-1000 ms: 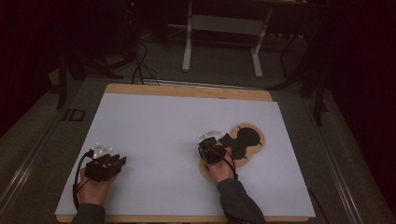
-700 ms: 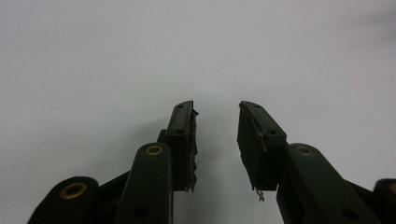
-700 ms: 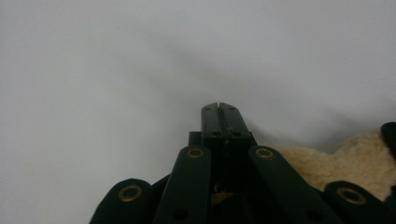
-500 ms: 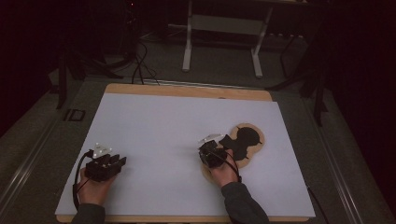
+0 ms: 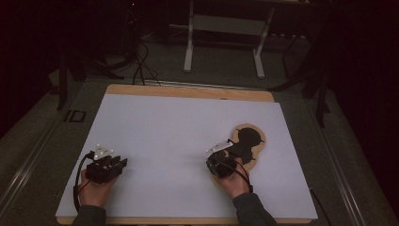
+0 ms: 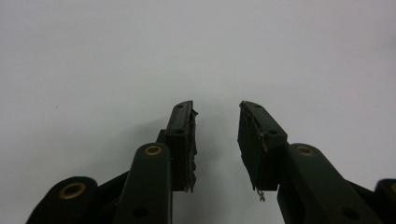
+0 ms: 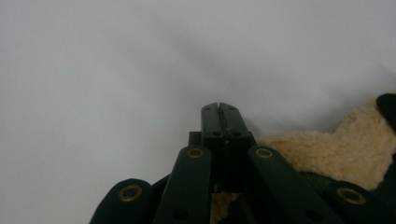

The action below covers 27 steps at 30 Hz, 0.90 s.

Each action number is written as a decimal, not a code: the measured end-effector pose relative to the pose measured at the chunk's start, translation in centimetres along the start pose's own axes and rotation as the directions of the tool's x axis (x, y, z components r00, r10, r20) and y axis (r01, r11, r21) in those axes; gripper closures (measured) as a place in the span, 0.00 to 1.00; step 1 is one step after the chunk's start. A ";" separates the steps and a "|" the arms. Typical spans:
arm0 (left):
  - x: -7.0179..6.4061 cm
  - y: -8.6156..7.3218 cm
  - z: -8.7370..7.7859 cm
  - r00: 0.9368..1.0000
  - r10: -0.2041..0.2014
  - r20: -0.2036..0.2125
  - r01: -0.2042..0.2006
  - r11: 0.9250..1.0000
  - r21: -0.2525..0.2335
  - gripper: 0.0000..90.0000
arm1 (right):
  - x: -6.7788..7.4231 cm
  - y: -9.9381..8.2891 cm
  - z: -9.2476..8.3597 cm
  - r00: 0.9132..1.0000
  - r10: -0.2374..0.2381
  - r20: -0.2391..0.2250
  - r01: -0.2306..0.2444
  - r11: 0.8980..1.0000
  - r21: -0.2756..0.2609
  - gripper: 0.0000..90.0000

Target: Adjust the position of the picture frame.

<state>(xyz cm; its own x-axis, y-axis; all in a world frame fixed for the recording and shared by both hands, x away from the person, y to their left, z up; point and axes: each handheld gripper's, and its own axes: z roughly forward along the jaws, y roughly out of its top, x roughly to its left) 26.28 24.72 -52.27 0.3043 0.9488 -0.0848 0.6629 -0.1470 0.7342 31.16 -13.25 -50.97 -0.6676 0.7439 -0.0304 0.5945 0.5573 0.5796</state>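
A peanut-shaped tan fleece piece (image 5: 258, 151) with a black middle lies flat on the right half of the white table top (image 5: 179, 127). My right gripper (image 5: 214, 162) hovers over the fleece's left near edge, jaws shut with nothing seen between them. In the right gripper view the shut jaw tips (image 7: 219, 109) point out over bare white surface, and the tan fleece (image 7: 327, 149) lies to their right and beneath them. My left gripper (image 5: 120, 164) rests near the table's near left corner. Its jaws (image 6: 215, 135) stand open over plain white surface, holding nothing.
The white top sits on a wooden board whose rim (image 5: 188, 90) shows at the far side. Beyond it are a metal stand (image 5: 226, 42) and floor cables (image 5: 139, 66) in a dark room. Grey rails run along both table sides.
My right hand has drawn back a little toward the near edge of the table, still shut. The left hand and the fleece piece have stayed where they were.
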 end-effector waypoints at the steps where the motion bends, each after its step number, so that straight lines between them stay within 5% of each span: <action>1: 0.0 0.0 0.0 1.000 0.000 0.001 0.000 1.000 0.000 0.74 | 0.0 -0.2 -0.1 1.000 -0.001 -0.002 0.001 1.000 0.001 1.00; 27: -0.2 0.0 0.0 1.000 -0.006 0.013 0.006 1.000 -0.008 0.75 | -1.2 -4.3 -3.3 1.000 -0.027 -0.007 0.027 0.999 0.039 1.00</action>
<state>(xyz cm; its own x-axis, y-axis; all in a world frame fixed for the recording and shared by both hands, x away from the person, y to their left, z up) 26.26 24.55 -52.22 0.3088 0.9461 -0.0980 0.6593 -0.1387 0.7390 27.97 -17.74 -50.75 -0.6863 0.7262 -0.0406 0.5931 0.5912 0.5466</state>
